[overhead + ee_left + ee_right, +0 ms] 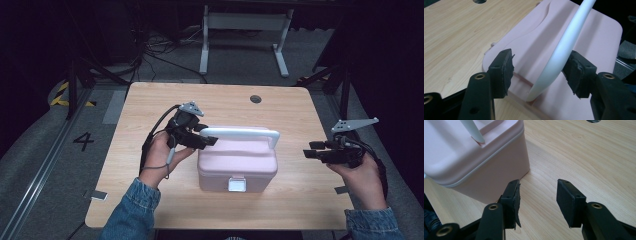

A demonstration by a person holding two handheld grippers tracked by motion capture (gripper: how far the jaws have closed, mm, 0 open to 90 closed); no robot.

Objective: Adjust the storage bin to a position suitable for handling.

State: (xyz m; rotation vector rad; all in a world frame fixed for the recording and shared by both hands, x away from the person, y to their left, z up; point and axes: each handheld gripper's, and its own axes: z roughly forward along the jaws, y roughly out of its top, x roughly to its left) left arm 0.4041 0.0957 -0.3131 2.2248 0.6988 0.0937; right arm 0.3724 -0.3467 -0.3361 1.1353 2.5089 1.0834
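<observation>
box: pale pink plastic lidded box mid wooden desk, white bar handle raised | your left gripper: jaws wide, straddling handle end, one pad touching, no clamp yet | your right gripper: jaws open, empty, beside box | nothing blocking

Light fell from above my claws: tabletop bright, floor and room beyond stayed dim. High view was soft, grainy. Pink box cast soft shadow toward my right claw. White handle glared pale; near jaws blurred.
</observation>
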